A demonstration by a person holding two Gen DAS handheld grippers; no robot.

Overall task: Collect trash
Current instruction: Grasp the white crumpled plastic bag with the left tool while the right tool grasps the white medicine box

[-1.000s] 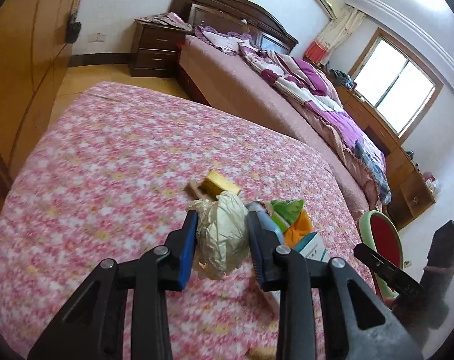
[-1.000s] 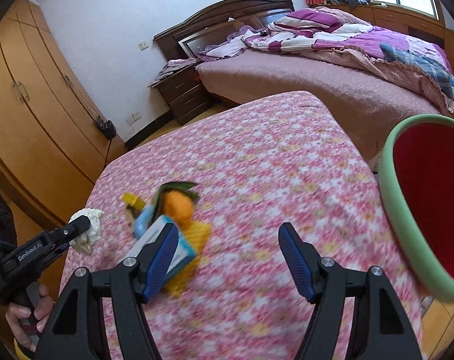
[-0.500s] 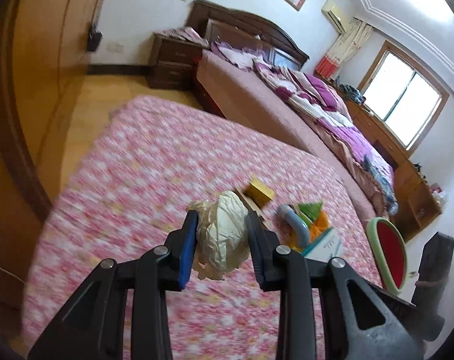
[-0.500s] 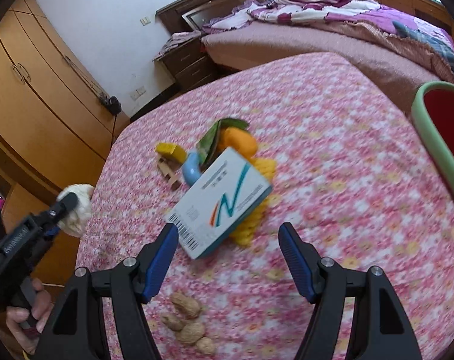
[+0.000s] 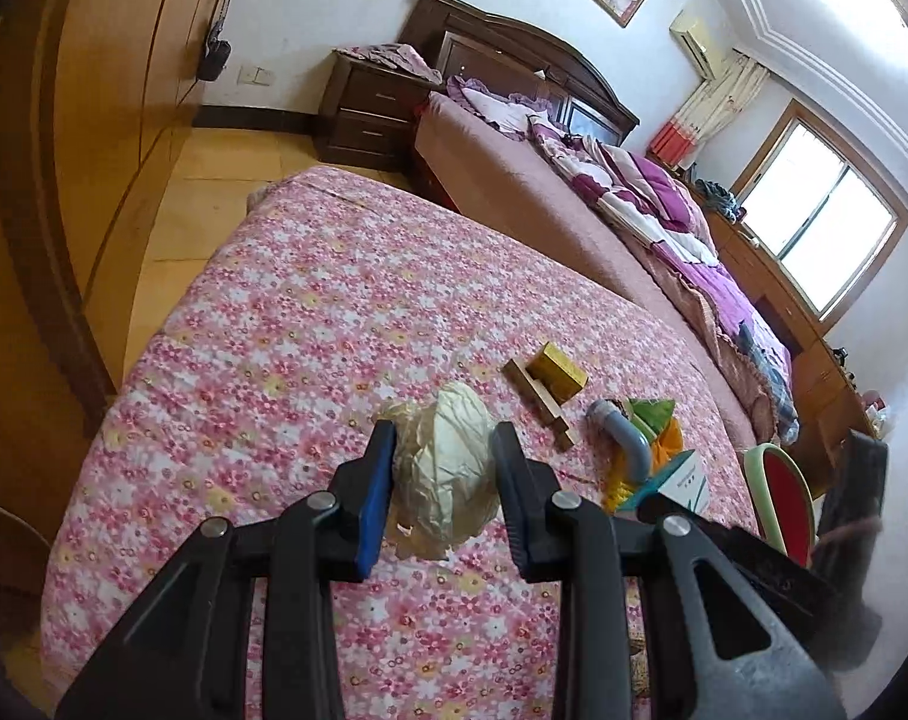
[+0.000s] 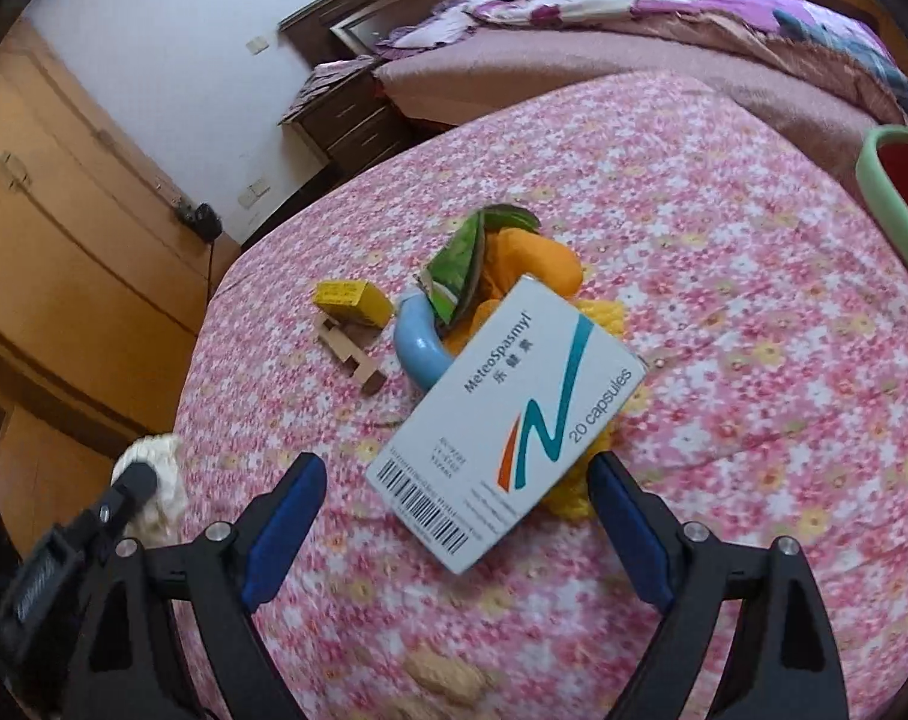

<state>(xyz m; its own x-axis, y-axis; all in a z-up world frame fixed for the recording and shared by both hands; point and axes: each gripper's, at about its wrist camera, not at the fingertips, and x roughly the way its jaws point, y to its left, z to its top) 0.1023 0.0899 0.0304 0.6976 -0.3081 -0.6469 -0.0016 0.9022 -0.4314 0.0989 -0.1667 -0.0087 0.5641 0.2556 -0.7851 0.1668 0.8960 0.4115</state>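
Note:
My left gripper (image 5: pixel 443 450) is shut on a crumpled cream paper ball (image 5: pixel 447 474) and holds it above the pink floral cloth (image 5: pixel 309 324). The ball also shows in the right wrist view (image 6: pixel 153 480) at the far left. My right gripper (image 6: pixel 454 480) is open, its fingers on either side of a white medicine box (image 6: pixel 508 438) without touching it. The box lies on a pile of a yellow net (image 6: pixel 568 492), orange peel (image 6: pixel 532 264), a green wrapper (image 6: pixel 472 258) and a blue pipe elbow (image 6: pixel 420 348). A red bin with a green rim (image 6: pixel 892 192) stands at the right.
A yellow box (image 6: pixel 351 300) and a wooden block piece (image 6: pixel 351 348) lie left of the pile. Peanuts (image 6: pixel 447 678) lie near the front edge. A wardrobe (image 5: pixel 63 150) stands at the left, and a bed (image 5: pixel 604 204) and nightstand (image 5: pixel 369 114) beyond.
My right gripper has moved down and closer to the medicine box, which now sits between its open fingers. My left gripper has pulled back with the paper ball.

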